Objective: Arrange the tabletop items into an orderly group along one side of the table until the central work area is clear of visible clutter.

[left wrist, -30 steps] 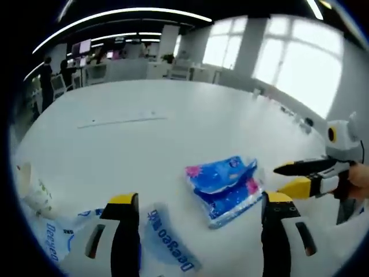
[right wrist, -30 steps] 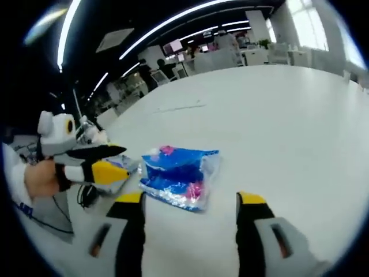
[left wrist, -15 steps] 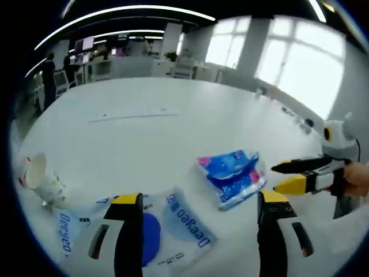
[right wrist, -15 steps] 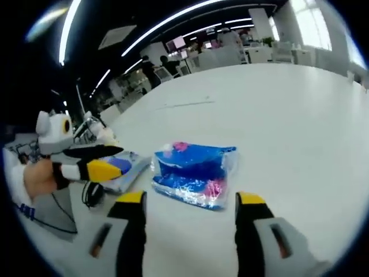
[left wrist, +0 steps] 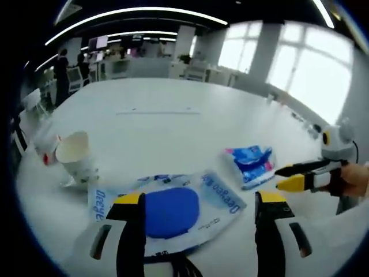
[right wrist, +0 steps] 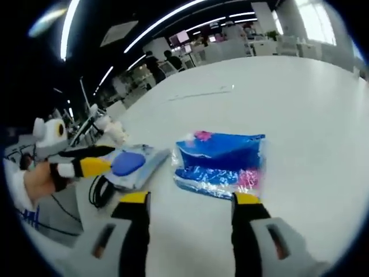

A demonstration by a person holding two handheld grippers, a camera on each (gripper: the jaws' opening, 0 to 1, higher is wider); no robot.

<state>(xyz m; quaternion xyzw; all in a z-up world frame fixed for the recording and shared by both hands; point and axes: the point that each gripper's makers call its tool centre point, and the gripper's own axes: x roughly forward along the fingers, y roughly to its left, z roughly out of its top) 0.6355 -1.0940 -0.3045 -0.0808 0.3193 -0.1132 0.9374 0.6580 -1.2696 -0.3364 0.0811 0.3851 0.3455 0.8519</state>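
Two tongs hover with jaws spread, pinching nothing: the left tongs [left wrist: 199,202] above a white pouch [left wrist: 167,210] with a blue disc, the right tongs [right wrist: 190,199] near a blue packet [right wrist: 222,163] at twelve o'clock. A paper cup [left wrist: 75,158] stands on the table [left wrist: 167,130] at ten o'clock from the pouch.

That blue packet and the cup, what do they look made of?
The blue packet looks like thin glossy plastic film: it crinkles and catches glints of light. The cup looks like matte paper, white inside with small printed marks outside, though coated card can't be ruled out.
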